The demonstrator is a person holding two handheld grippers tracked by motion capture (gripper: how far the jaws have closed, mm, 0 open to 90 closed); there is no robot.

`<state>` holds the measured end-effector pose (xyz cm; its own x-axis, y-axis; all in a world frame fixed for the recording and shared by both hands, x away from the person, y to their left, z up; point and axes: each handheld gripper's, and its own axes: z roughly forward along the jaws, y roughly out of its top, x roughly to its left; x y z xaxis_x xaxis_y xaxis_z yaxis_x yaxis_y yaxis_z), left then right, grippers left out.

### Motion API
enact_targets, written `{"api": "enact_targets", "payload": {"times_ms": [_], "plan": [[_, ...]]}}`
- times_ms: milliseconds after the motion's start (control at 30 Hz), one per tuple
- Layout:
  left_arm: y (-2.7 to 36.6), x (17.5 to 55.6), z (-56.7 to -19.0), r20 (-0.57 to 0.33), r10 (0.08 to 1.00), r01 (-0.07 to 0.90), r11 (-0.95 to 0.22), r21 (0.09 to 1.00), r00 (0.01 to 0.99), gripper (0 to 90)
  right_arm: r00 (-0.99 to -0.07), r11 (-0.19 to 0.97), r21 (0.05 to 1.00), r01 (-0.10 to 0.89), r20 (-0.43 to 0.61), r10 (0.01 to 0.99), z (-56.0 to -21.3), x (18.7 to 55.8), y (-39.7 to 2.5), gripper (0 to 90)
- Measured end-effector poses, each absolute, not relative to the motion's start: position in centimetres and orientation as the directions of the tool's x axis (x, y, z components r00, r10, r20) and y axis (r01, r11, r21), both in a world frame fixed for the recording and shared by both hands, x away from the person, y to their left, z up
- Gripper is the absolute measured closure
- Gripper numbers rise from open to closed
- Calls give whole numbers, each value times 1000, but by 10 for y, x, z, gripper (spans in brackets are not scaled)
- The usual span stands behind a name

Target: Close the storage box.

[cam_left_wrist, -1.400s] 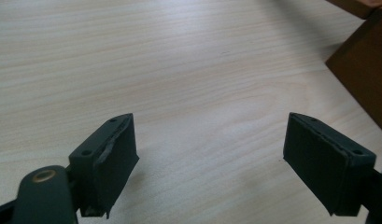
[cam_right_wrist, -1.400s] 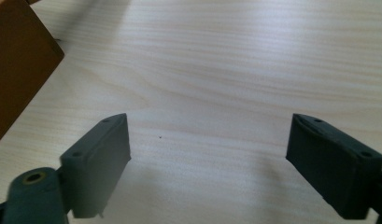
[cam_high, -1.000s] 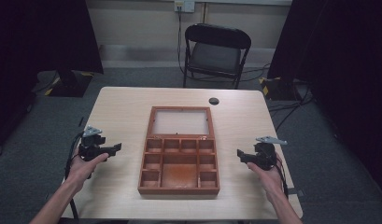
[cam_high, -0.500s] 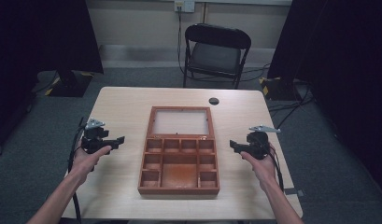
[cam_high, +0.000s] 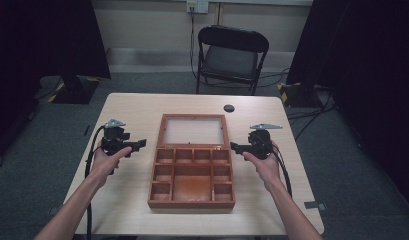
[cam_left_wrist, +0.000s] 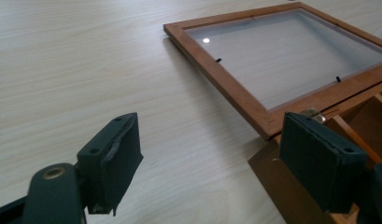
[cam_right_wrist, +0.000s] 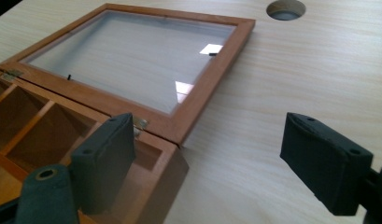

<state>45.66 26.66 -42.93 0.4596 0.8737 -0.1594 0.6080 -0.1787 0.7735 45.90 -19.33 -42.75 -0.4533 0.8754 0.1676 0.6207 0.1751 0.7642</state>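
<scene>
A brown wooden box (cam_high: 192, 177) with several empty compartments lies open in the middle of the table. Its glass-paned lid (cam_high: 194, 131) lies flat on the far side, joined by hinges. My left gripper (cam_high: 137, 145) hovers just left of the box's far left corner (cam_left_wrist: 272, 163), open, with nothing between its jaws. My right gripper (cam_high: 235, 147) hovers just right of the far right corner (cam_right_wrist: 165, 158), open and holding nothing. The lid's frame (cam_left_wrist: 226, 84) and pane (cam_right_wrist: 137, 56) show close up in both gripper views.
The light wooden table (cam_high: 132, 115) has a round cable hole (cam_high: 229, 108) near its far edge, also seen as a hole (cam_right_wrist: 286, 8) in the right gripper view. A black folding chair (cam_high: 231, 55) stands behind the table. Bare tabletop lies on both sides of the box.
Both grippers have moved forward and inward, from the table's sides to the far corners of the box base. The box and lid have not moved.
</scene>
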Motion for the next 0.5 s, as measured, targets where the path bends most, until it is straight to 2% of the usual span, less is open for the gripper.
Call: {"api": "enact_targets", "payload": {"times_ms": [233,500], "plan": [[252,474,-420,-178,861,594,-165,788,475,195,-472,182,759,625,181,863,-426,475,-180,168],[240,494,-426,-219,854,623,-148,768,473,178,-457,164,738,654,213,864,-426,501,-176,164]]}}
